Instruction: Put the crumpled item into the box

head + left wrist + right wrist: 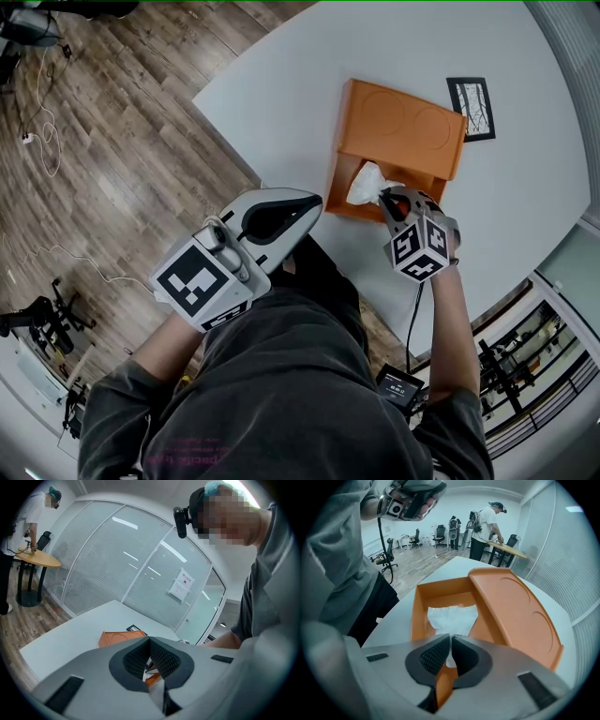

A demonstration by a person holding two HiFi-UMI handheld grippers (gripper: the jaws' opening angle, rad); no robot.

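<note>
An orange box lies on the white table with its lid flipped open behind it. My right gripper is shut on a white crumpled item, which hangs into the open box. In the right gripper view the crumpled item spreads out just past my right gripper, over the box floor. My left gripper hovers near the table's front edge, left of the box, shut with nothing held. In the left gripper view the box shows beyond my left gripper.
A black-framed card lies on the table behind the box lid. The table's edge runs diagonally beside my left gripper, with wood floor beyond. In the background, a person stands at a round wooden table among office chairs.
</note>
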